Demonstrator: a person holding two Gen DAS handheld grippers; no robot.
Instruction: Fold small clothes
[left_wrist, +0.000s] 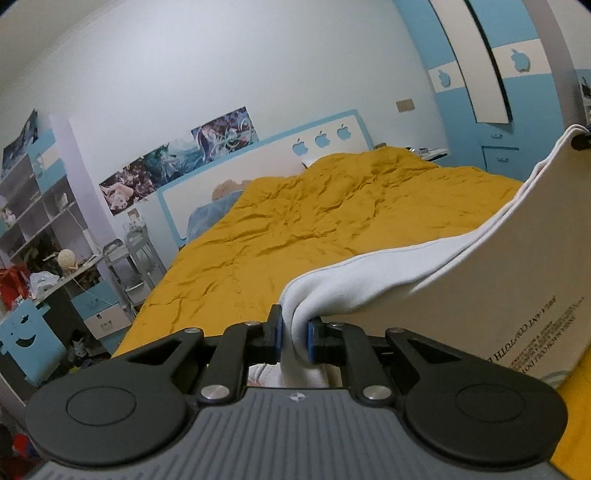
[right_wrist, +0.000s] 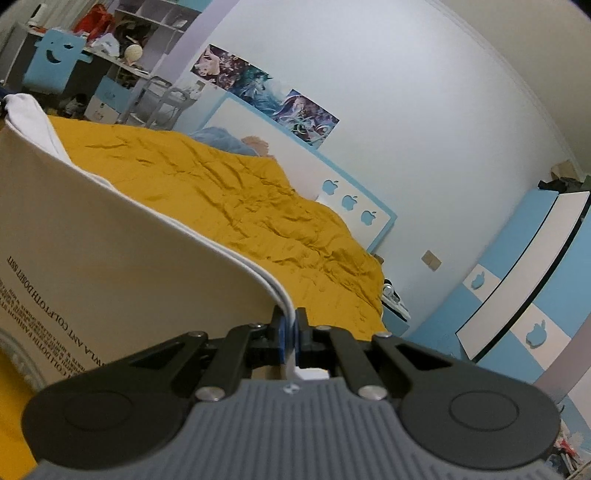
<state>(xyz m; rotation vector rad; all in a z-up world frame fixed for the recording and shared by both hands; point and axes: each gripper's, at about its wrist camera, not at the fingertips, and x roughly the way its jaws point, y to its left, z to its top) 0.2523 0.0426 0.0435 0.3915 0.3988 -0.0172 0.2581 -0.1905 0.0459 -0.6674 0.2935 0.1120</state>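
Note:
A cream-white garment with black printed text is held up above the yellow bedspread. My left gripper is shut on one corner of it, with a white fold bunched between the blue pads. My right gripper is shut on the opposite corner of the garment, which stretches away to the left. The far tip of the right gripper shows at the right edge of the left wrist view. The garment hangs taut between the two grippers, its lower part out of sight.
The bed has a white and blue headboard with apple cut-outs. A cluttered desk and shelves and a blue chair stand left of the bed. A blue and white wardrobe stands on its right.

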